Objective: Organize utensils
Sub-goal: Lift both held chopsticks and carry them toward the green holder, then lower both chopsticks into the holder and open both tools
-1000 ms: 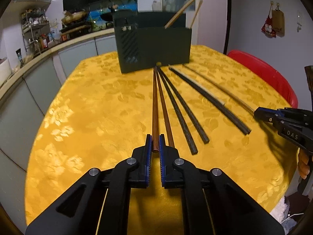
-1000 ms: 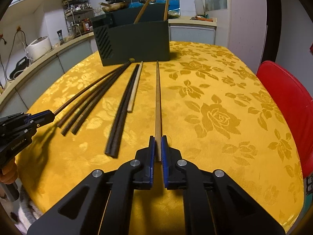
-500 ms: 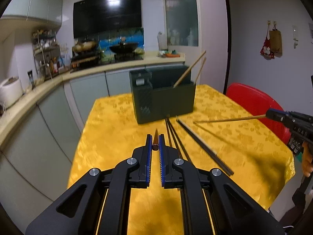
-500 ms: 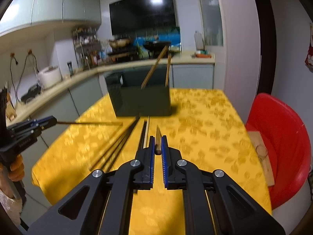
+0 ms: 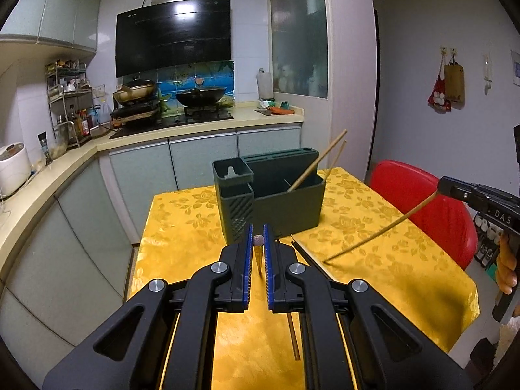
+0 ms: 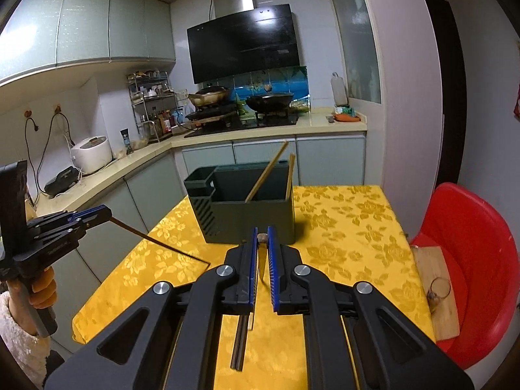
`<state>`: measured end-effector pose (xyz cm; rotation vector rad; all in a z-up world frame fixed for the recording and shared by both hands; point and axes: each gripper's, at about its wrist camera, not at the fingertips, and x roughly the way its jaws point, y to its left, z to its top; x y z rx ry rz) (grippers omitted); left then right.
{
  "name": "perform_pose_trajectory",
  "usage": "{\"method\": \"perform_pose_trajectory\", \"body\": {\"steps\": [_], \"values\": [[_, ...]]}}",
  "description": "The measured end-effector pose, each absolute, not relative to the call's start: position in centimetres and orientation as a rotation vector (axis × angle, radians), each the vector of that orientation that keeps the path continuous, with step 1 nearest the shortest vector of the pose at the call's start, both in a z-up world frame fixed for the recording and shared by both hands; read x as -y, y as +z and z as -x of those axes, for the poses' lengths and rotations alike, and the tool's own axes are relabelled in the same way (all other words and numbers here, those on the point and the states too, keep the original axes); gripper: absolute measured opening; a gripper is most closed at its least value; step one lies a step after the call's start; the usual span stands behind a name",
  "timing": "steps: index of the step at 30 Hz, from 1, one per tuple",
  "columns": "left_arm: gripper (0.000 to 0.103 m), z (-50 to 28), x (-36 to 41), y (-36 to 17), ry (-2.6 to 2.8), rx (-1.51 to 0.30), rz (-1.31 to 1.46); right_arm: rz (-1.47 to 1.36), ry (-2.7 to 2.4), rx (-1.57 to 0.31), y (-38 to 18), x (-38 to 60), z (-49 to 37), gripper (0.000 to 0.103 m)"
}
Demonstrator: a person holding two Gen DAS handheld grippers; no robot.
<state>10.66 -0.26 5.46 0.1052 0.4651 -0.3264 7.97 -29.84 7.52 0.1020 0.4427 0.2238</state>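
My left gripper (image 5: pixel 257 232) is shut on a dark brown chopstick (image 5: pixel 259 255), seen end-on between the blue pads and held above the yellow table (image 5: pixel 182 227). My right gripper (image 6: pixel 262 232) is shut on a pale wooden chopstick (image 6: pixel 262 238), also raised. Each gripper shows in the other's view: the right gripper (image 5: pixel 444 186) with its pale chopstick (image 5: pixel 373 234) slanting down, the left gripper (image 6: pixel 103 211) with its brown chopstick (image 6: pixel 159 243). A dark green utensil holder (image 5: pixel 286 204) stands ahead with two pale chopsticks (image 5: pixel 317 165) leaning in it. More chopsticks (image 6: pixel 239 347) lie on the cloth, mostly hidden under the fingers.
A red chair (image 6: pixel 474 253) stands at the table's right side with a wooden board (image 6: pixel 435 312) and a small glass (image 6: pixel 438 287) on it. A kitchen counter (image 5: pixel 65 169) and cabinets run along the left and behind the table. A person's hand (image 6: pixel 40 289) holds the left gripper's handle.
Both grippers have risen well above the table, each lifting its chopstick off the cloth. The holder and the table now sit lower and farther off in both views.
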Motion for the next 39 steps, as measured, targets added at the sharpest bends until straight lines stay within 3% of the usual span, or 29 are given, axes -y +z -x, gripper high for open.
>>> {"method": "perform_pose_trajectory", "body": {"steps": [15, 30, 39], "values": [[0.007, -15.7, 1.0, 9.6, -0.337, -0.493, -0.143, -0.142, 0.261, -0.466, 13.1, 29.9, -14.1, 0.006], [0.007, -19.8, 3.5, 18.3, -0.402, -0.428, -0.113, -0.095, 0.283, -0.342, 22.9, 28.3, -17.7, 0.006], [0.007, -22.6, 6.7, 20.2, -0.393, -0.39, -0.144, -0.07, 0.214, -0.346, 24.6, 28.1, -22.0, 0.006]]}}
